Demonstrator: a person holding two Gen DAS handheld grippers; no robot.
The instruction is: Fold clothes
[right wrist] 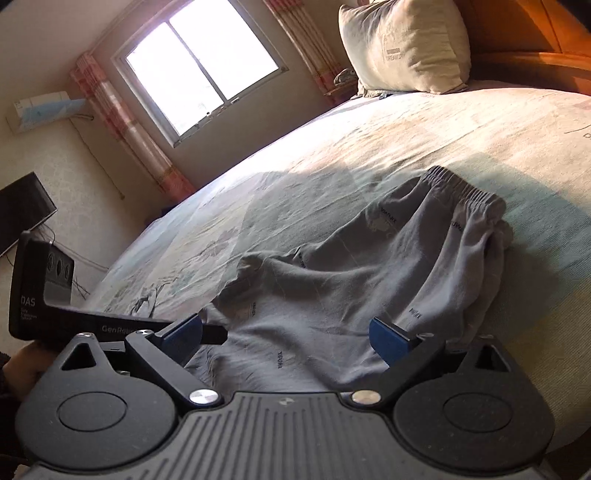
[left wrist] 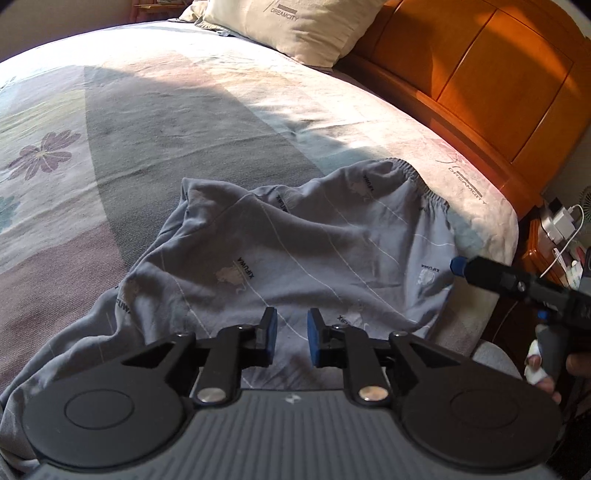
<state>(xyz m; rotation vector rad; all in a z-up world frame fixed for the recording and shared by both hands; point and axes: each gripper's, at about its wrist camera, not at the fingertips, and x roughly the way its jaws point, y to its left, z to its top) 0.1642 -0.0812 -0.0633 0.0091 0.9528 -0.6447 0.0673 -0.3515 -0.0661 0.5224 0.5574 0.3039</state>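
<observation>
- Print "XIFUWA" repeats across grey shorts (left wrist: 295, 251), beside small pale animal motifs; "DREAMCITY" on pillow (left wrist: 291, 26) and on bedsheet (left wrist: 221, 96).
- "DAS" and "GenRo…" legible on left gripper (left wrist: 291, 336) body, seen from right wrist.
- Shorts lie crumpled on the bed near its edge, elastic waistband toward wooden headboard (left wrist: 480, 74), thin white lines across fabric.
- Left gripper: pads slightly apart above the cloth, nothing pinched.
- Right gripper (right wrist: 286, 338): jaws wide, empty, over the shorts.
</observation>
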